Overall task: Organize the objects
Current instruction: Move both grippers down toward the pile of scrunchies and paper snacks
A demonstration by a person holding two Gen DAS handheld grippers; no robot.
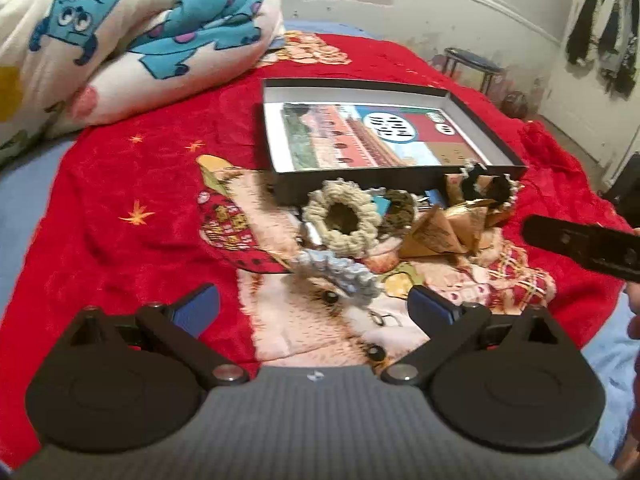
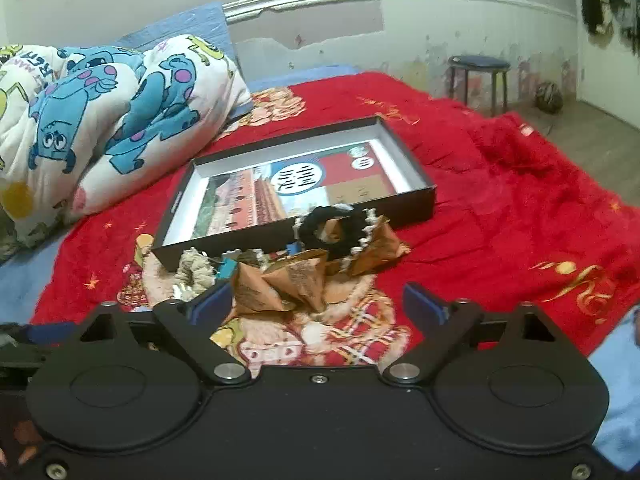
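your left gripper: wide, holds nothing
your right gripper: wide, holds nothing
scrunchies: just before the box

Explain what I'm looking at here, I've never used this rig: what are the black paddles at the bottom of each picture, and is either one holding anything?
There is no robot arm. A person carries a two-finger claw in each hand, and a wide-angle camera on each looks forward along its fingers. The black paddles are the claw's own body.

One picture is from the left claw, the other from the right claw. Both stand open and empty.

They look down at a bed with a red blanket. On it lies a shallow open box with a printed picture inside. In front of the box is a small pile: a cream scrunchie, a grey-blue scrunchie, a black scrunchie with white trim, and folded brown paper packets. A cartoon-print quilt is bunched at the left.

In the left view, the dark bar at the right edge is probably the right claw's finger.
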